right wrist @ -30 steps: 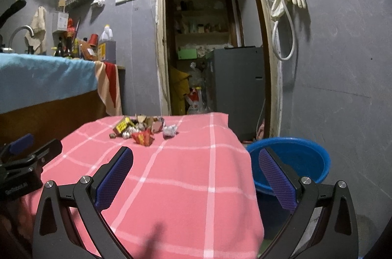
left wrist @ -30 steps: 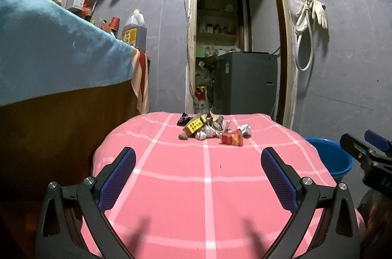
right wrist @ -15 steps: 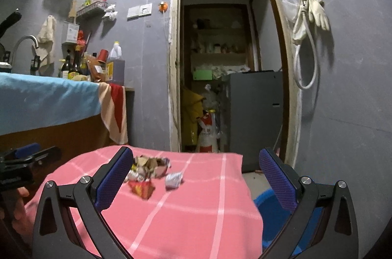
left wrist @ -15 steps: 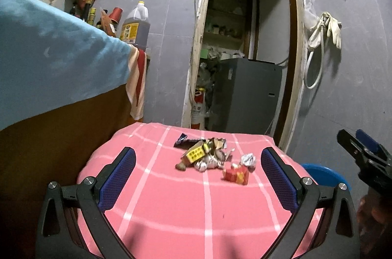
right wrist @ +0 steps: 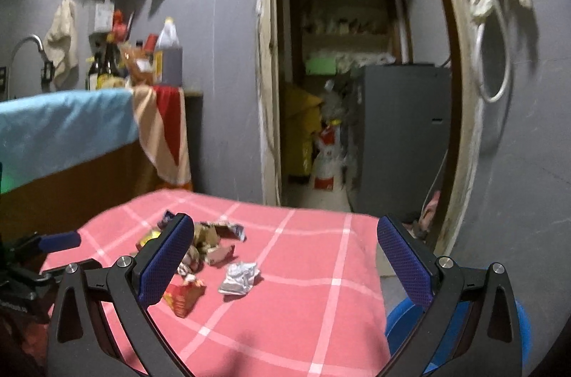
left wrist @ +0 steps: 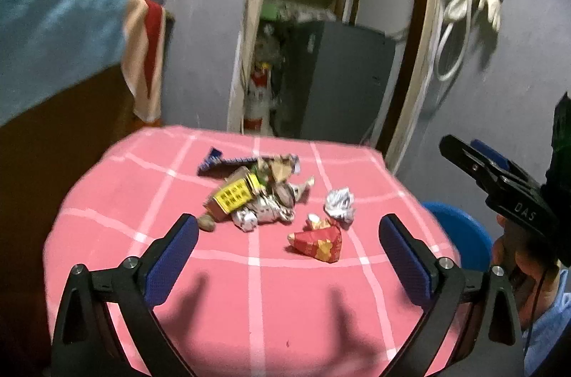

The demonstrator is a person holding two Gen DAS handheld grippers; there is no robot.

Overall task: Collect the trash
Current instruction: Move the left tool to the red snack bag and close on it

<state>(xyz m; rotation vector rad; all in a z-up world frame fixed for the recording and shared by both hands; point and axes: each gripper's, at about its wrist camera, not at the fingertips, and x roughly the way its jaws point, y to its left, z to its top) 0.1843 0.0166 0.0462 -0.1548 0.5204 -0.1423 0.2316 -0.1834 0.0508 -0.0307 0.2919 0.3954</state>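
Jaws: both grippers' jaws stand wide apart and hold nothing.
Left gripper (left wrist: 285,248): above the near part of the counter, pointed at the trash pile, clear of it.
Right gripper (right wrist: 285,255): at the counter's right edge, pile off its left finger, nothing between the pads.
Counter (left wrist: 257,305): covered in a pink cloth with white checks; landmark for all below.
Trash pile (left wrist: 249,195): on the counter, toward its far side; crumpled wrappers, a yellow-labelled box, a dark blue wrapper at the back.
Red wrapper (left wrist: 317,243): on the counter, just near of the pile, apart from it.
Foil ball (left wrist: 339,204): on the counter, right of the pile, just beyond the red wrapper.
Basin (left wrist: 460,234): blue, below the counter's right edge.
Doorway (right wrist: 342,73): beyond the counter's far edge.
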